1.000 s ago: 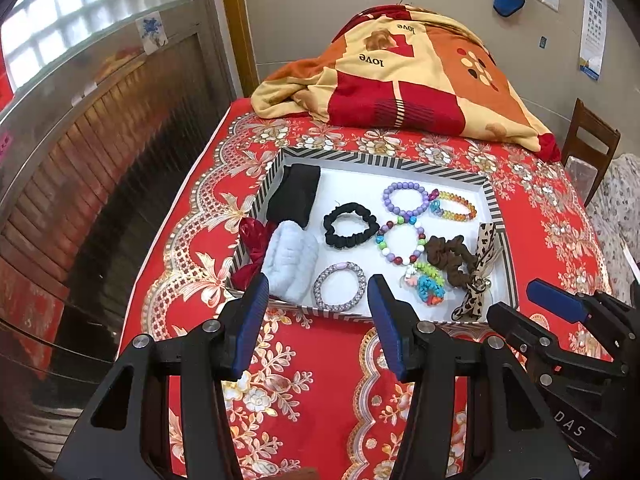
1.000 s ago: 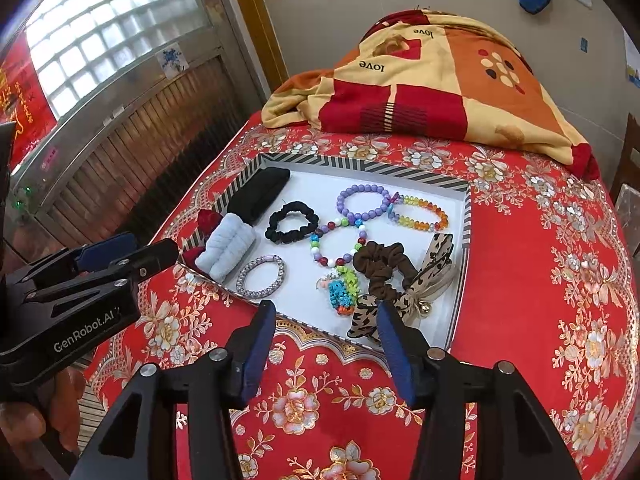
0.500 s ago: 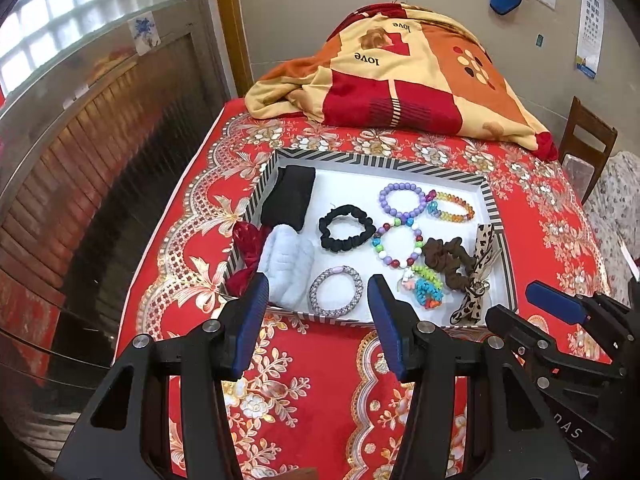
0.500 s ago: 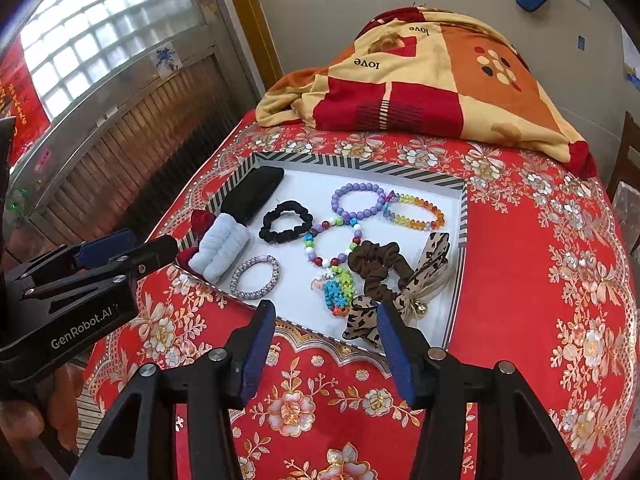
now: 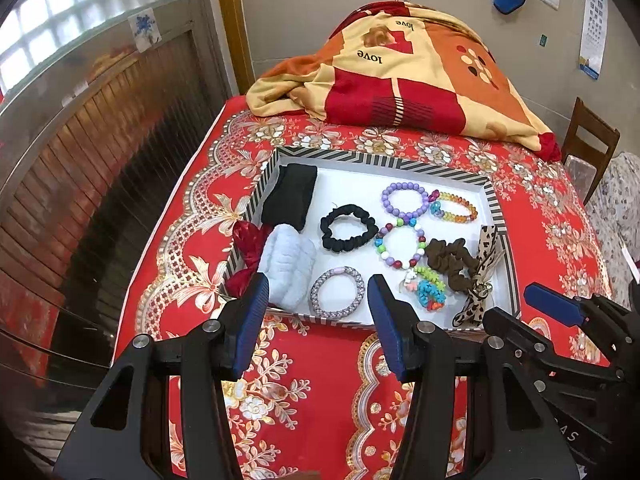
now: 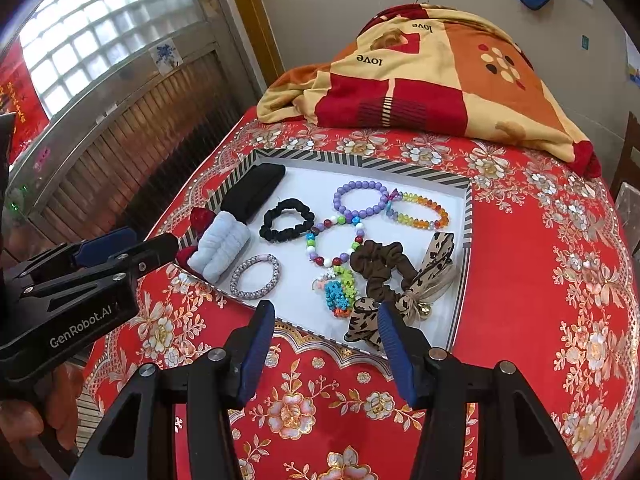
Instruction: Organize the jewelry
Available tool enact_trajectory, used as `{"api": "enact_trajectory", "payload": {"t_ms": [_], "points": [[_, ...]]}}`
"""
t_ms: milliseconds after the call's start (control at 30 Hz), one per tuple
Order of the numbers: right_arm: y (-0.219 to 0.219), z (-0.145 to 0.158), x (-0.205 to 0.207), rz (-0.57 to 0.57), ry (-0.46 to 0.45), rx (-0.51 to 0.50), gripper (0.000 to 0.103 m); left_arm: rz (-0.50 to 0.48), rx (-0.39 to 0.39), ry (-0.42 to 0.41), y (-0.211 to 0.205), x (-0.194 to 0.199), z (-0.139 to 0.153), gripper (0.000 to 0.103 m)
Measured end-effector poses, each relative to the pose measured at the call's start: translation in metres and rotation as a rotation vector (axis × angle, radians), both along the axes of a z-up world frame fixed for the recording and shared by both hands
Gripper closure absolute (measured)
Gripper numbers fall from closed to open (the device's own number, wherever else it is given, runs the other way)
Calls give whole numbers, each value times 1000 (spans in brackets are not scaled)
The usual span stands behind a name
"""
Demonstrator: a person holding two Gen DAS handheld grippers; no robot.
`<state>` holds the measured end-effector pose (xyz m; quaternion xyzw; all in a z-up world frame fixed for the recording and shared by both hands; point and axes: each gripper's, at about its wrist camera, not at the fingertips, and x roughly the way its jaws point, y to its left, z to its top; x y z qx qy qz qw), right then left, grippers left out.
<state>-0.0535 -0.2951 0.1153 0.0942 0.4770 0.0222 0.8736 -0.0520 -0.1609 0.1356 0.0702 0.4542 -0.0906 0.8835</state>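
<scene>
A white tray with a striped rim (image 5: pixel 384 157) (image 6: pixel 360 160) lies on the red floral cloth. It holds a black band (image 5: pixel 290 195), a black scrunchie (image 5: pixel 348 228), a pale blue scrunchie (image 5: pixel 286 264), a silver bracelet (image 5: pixel 337 291) (image 6: pixel 254 277), purple (image 5: pixel 404 200), amber (image 5: pixel 454 208) and mixed bead bracelets (image 5: pixel 400 246), a brown scrunchie (image 6: pixel 378 266) and a leopard bow (image 6: pixel 424 288). My left gripper (image 5: pixel 316 294) hovers open before the tray's near edge, over the silver bracelet. My right gripper (image 6: pixel 326 320) hovers open nearby, empty.
A folded red and yellow blanket (image 5: pixel 400 68) fills the far end of the table. A slatted metal door (image 5: pixel 80 152) runs along the left. A wooden chair (image 5: pixel 588 140) stands at the right. A hand (image 6: pixel 24 420) holds the left gripper's body.
</scene>
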Motion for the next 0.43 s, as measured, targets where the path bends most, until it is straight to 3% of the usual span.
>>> {"api": "enact_trajectory", "payload": {"t_ms": [433], "points": [[-1, -3, -1, -3, 0, 2, 51, -10, -2, -18, 1, -1, -6, 52]]}}
